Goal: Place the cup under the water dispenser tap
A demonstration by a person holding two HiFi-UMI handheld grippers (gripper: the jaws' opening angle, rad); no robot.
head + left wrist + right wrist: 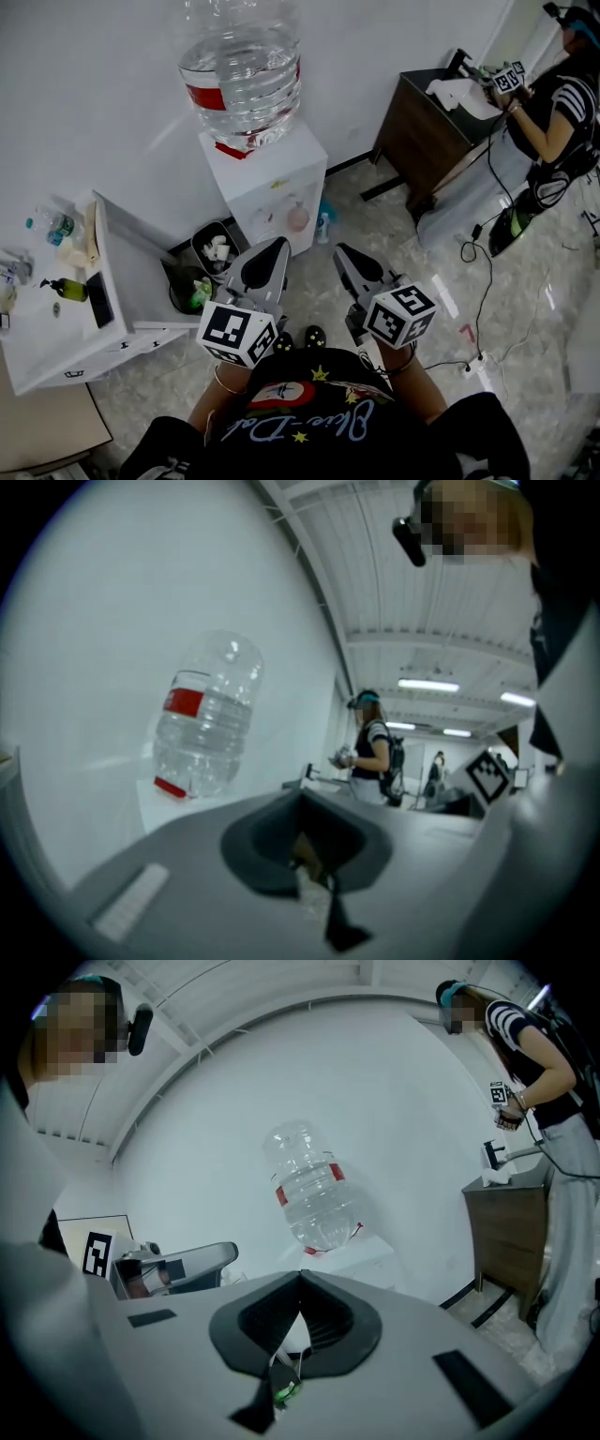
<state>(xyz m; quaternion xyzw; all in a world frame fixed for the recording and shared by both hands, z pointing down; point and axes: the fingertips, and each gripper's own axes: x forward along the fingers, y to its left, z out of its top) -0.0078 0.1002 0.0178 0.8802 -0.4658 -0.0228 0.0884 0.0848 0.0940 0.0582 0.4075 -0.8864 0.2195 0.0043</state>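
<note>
The white water dispenser (267, 183) stands against the wall with a big clear bottle (242, 70) on top. A pinkish cup (298, 218) sits in its front recess, below the taps. Both grippers hover close to my chest, well short of the dispenser and pointing toward it. My left gripper (274, 247) is shut with nothing in it, and my right gripper (341, 251) is shut and empty too. The left gripper view has the closed left gripper (300, 795) below the bottle (202, 719). In the right gripper view the closed right gripper (300, 1275) points at the bottle (314, 1194).
Left of the dispenser are a bin (214, 249) holding white cups and a dark bin (190, 287). A white table (56, 342) with small bottles is at far left. At far right another person (553, 122) works at a brown cabinet (422, 127); cables (483, 281) lie across the floor.
</note>
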